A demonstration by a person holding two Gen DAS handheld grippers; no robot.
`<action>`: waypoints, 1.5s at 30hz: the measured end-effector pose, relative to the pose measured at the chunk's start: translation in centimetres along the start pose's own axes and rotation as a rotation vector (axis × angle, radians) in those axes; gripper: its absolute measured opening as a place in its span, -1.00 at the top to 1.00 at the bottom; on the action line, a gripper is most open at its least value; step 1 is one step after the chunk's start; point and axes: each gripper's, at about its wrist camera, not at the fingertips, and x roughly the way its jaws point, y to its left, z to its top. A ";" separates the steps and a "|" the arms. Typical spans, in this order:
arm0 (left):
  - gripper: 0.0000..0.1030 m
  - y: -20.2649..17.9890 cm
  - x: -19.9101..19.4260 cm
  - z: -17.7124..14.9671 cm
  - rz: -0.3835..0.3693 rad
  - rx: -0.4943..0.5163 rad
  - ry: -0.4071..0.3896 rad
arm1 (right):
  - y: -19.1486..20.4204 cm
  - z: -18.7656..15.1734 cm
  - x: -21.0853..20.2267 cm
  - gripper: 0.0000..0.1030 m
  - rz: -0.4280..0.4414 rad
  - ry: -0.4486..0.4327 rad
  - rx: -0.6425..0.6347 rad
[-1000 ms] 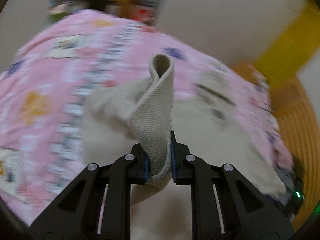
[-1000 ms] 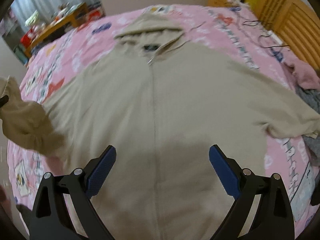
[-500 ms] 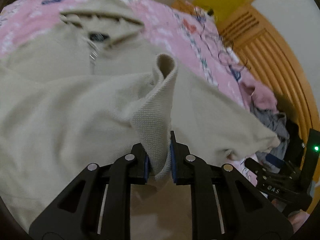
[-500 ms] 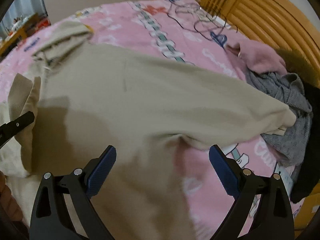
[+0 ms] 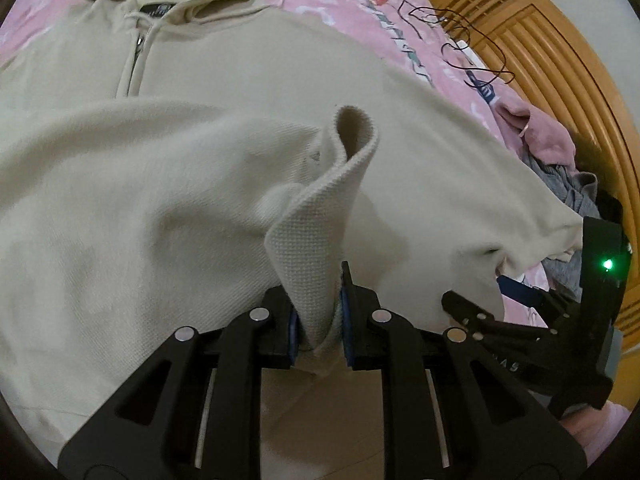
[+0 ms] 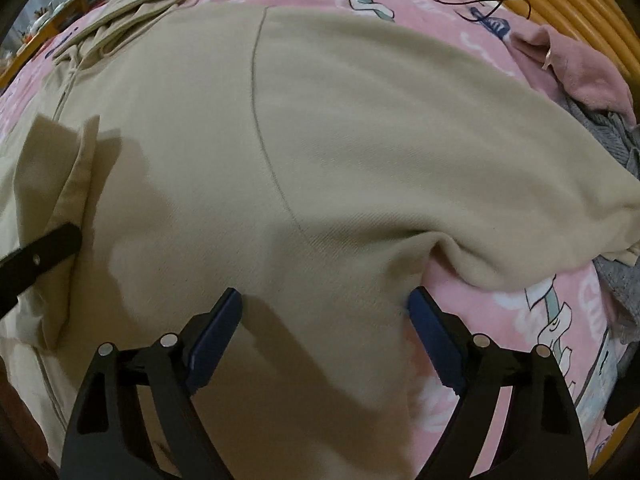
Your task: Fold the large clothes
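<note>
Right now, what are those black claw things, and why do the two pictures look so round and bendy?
Those claws are grabbing tools. A person holds one in each hand, and each tool has a small round-eyed camera looking out along its two fingers. That lens bends the picture.

One picture comes from the left gripper. It is pinched shut on the ribbed cuff of a beige hoodie, carried over the hoodie's front.

The other picture comes from the right gripper. Its fingers stand wide and are just starting to close over the hoodie's side, near the armpit, not pinching it yet.

The hoodie lies spread on a bed with a pink blanket. Beside it are a pink garment, grey clothes and some black cables, near a wooden headboard.
</note>
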 end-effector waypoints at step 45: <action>-0.72 19.5 -15.6 -3.2 0.205 -0.250 -0.044 | 10.7 6.5 -2.5 0.75 0.302 0.025 -0.139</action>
